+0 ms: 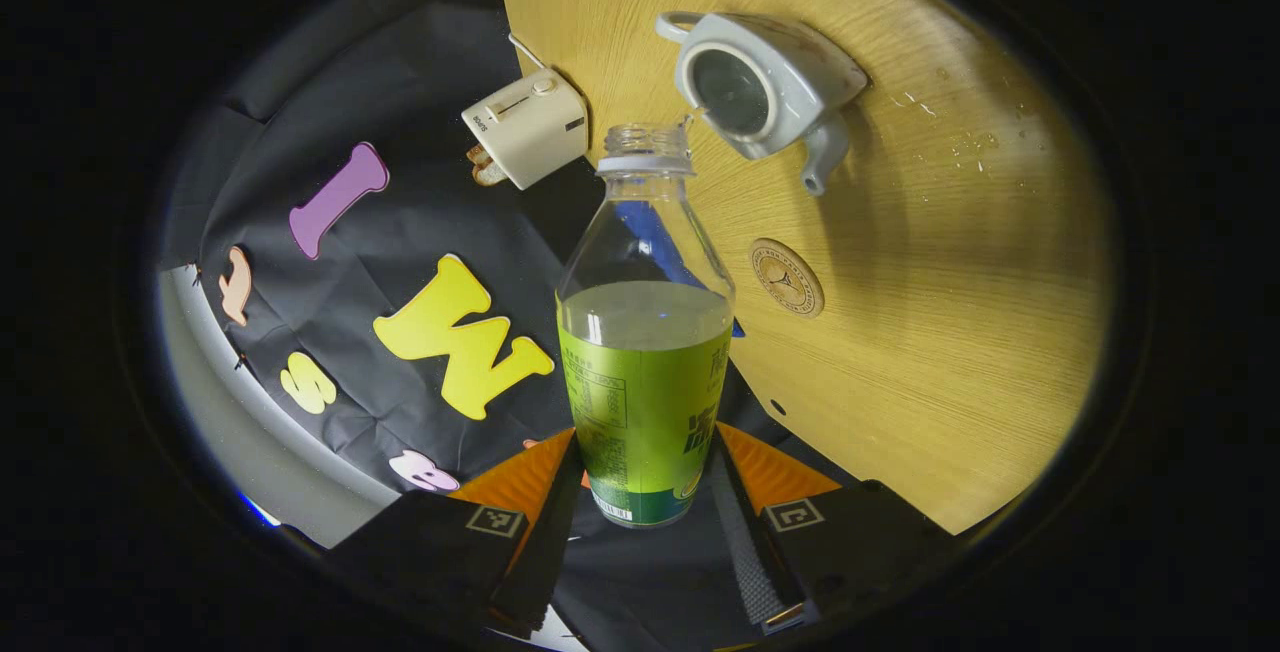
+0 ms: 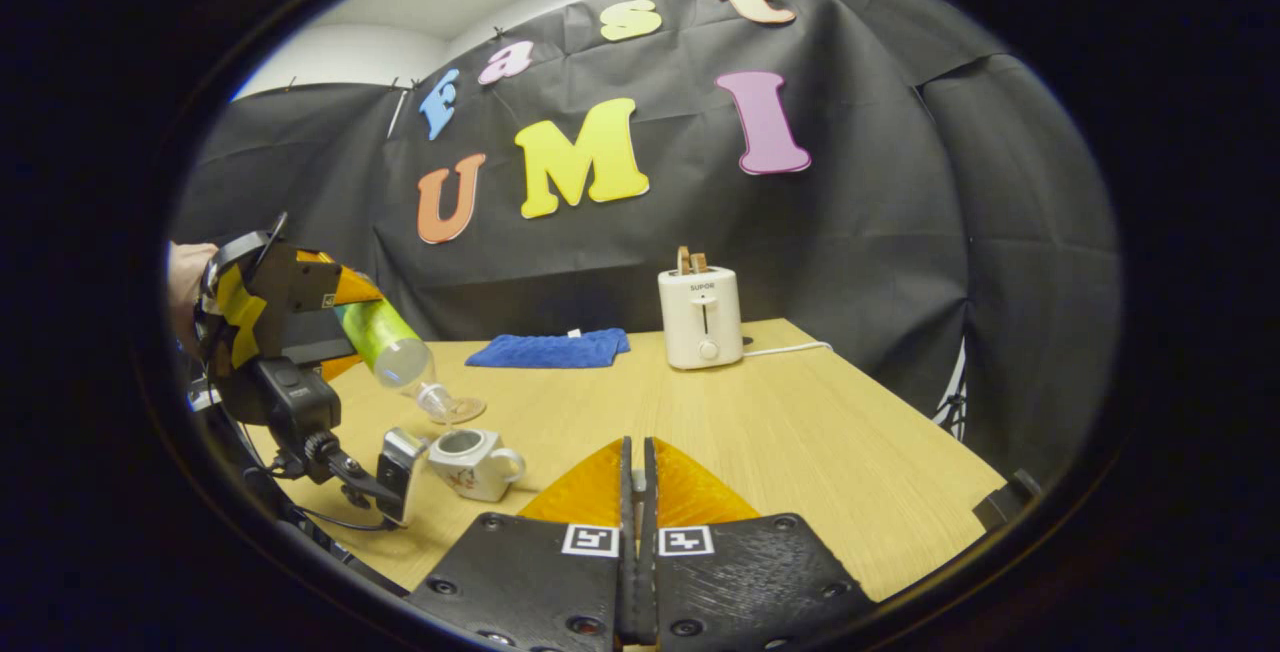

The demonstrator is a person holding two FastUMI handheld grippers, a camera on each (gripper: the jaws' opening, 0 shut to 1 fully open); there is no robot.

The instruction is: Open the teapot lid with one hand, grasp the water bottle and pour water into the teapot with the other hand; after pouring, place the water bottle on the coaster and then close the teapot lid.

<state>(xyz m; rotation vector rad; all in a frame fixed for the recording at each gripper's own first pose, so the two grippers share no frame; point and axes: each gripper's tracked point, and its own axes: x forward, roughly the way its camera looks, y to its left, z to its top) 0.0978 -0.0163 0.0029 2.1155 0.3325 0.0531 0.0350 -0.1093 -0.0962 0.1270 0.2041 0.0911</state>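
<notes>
Fingers of the left gripper (image 1: 640, 512) pinch the water bottle (image 1: 645, 332), tilted so its open mouth hangs over the lidless teapot (image 1: 765, 87) for pouring; the coaster (image 1: 786, 277) waits nearby. The right gripper (image 2: 637, 492) is pressed together, apart.

Bare table (image 2: 800, 432) right of teapot (image 2: 475, 462), toaster (image 2: 700, 317) and cloth (image 2: 550, 349) at back

Two handheld grippers, left gripper (image 1: 645, 522) and right gripper (image 2: 637, 492), with dark ribbed bodies, orange wedge panels, square black-and-white markers, round screws, plus black cables under the left one.
</notes>
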